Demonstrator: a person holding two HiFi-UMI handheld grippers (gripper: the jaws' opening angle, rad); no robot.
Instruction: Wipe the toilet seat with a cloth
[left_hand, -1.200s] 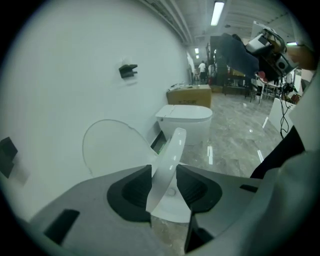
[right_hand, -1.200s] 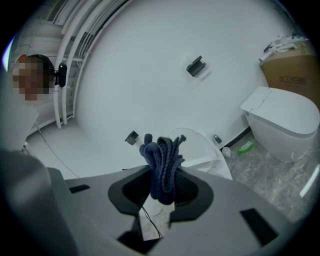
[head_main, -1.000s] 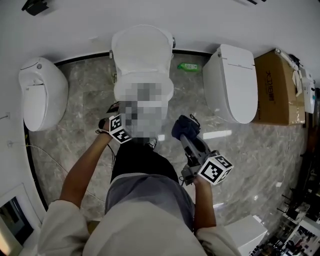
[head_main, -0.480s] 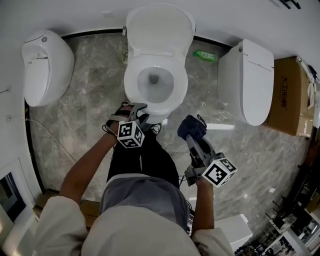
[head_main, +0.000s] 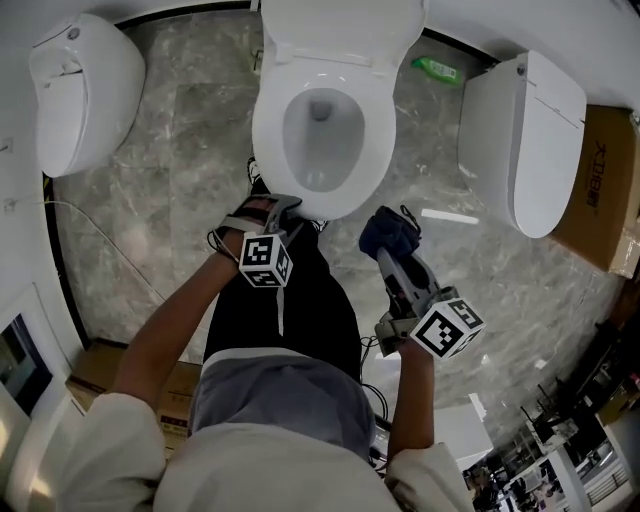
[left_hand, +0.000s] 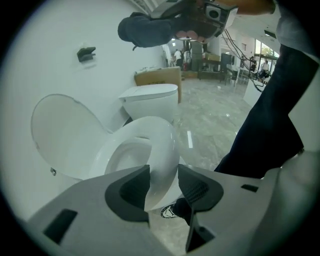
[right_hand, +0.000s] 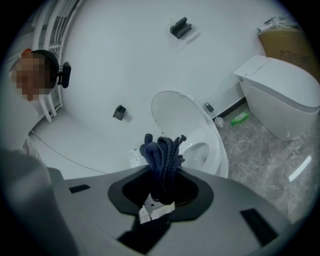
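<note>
The wiping does not look begun. The cloth (head_main: 390, 232), a dark blue bundle, sits clamped between the nearly closed jaws of the right gripper (head_main: 388, 252). It hangs in the air just off the near right of the bowl, not touching the toilet seat (head_main: 268, 135). The right gripper view shows the same bunched cloth (right_hand: 162, 155) sticking up out of the jaws, with a white label below it.

The left gripper (head_main: 284, 210) is at the near front edge of the seat. In its own view the jaws stand partly apart, with the seat's front rim (left_hand: 161, 145) between them. Both pads appear to touch the rim, so it seems to be gripped. The whole ring is judged left to wipe, and no wet or dull patch on it can be made out.

The seat is smooth, glossy white, and the lid (head_main: 340, 25) is raised behind it. The floor (head_main: 190, 160) is polished grey marble that throws back reflections. Two more white toilets, lids down, stand to the far left (head_main: 80, 90) and right (head_main: 520, 140). A green bottle (head_main: 437, 70) lies by the white wall, and a cardboard box (head_main: 602, 190) sits at the right.
</note>
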